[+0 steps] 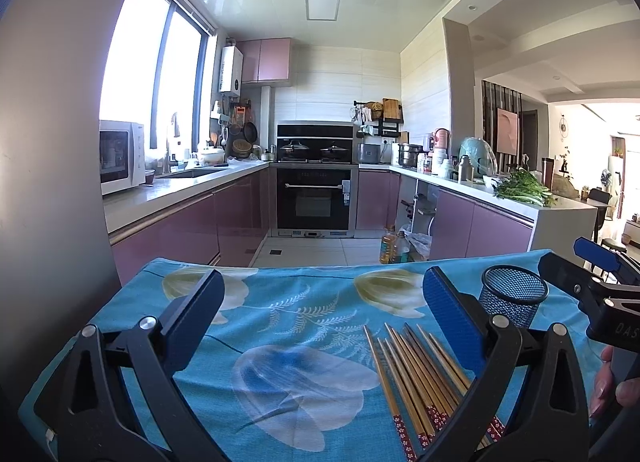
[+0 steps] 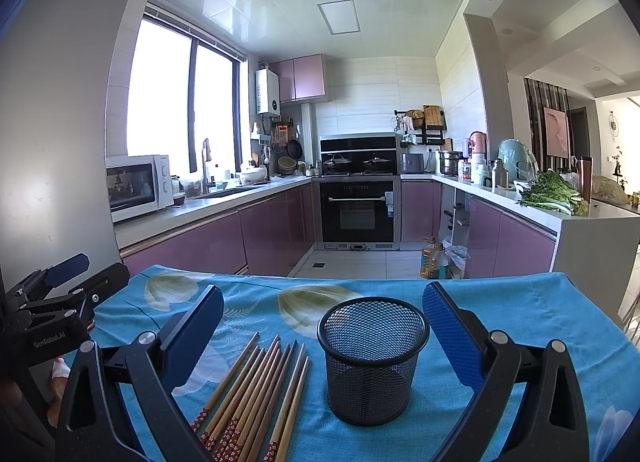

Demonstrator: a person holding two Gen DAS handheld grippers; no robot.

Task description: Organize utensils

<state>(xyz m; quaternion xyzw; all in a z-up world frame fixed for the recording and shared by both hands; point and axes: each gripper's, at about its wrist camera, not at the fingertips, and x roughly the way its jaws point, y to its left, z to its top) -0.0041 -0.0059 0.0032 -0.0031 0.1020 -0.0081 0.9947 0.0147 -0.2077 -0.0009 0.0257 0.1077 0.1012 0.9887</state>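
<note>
Chopsticks [image 2: 256,394], about nine, flat; one mesh holder [image 2: 372,362] upright

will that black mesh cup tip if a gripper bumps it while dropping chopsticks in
Probably: the mesh cup looks empty and thin-walled, so likely light. It stands on loose cloth, which may let it slide. Its bottom looks narrower than its rim.

Both wrist views low and close over the worktop [image 1: 312,302], facing the kitchen; shared: chopsticks [image 1: 416,374], mesh cup [image 2: 372,362], oven [image 2: 356,208] at centre frame.
</note>
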